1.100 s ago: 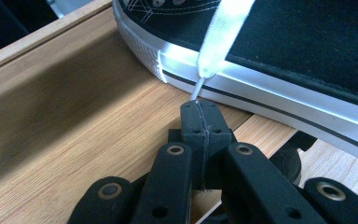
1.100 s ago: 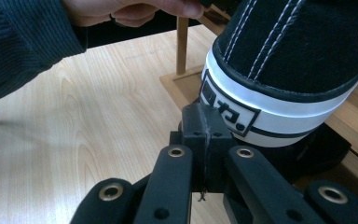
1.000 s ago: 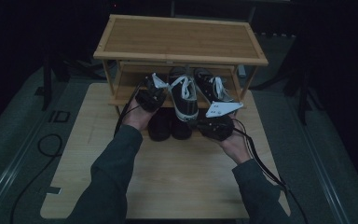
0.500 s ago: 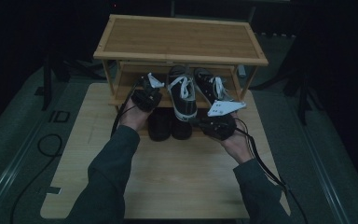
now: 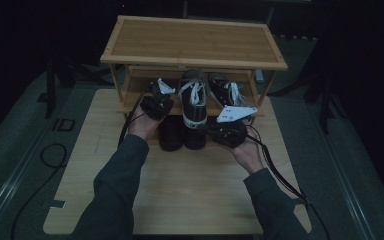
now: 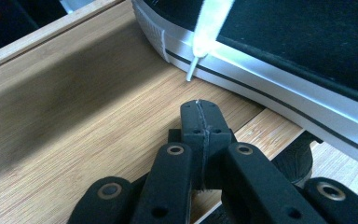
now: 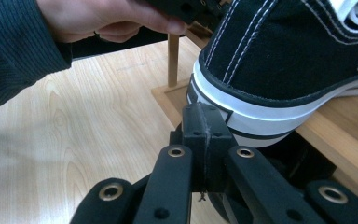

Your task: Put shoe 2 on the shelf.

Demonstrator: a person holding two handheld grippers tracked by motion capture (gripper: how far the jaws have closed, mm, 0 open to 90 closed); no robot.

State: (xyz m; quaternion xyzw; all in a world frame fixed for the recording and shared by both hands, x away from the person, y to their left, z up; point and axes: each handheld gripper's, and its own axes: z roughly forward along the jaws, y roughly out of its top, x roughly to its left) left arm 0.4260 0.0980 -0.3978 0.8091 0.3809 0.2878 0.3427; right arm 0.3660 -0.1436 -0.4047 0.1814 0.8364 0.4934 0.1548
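Shifted slightly inward since before, left gripper [image 5: 156, 102] and right gripper [image 5: 228, 131], both clenched empty, flanking black sneaker [image 5: 193, 100] overhanging shoe rack [image 5: 195, 44] shelf, risking nudging it off.

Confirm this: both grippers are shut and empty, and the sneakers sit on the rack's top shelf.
Not quite. The sneakers sit on the rack's lower shelf, under the bare top, as the high view shows. The rest holds: the left gripper and right gripper are shut and empty.
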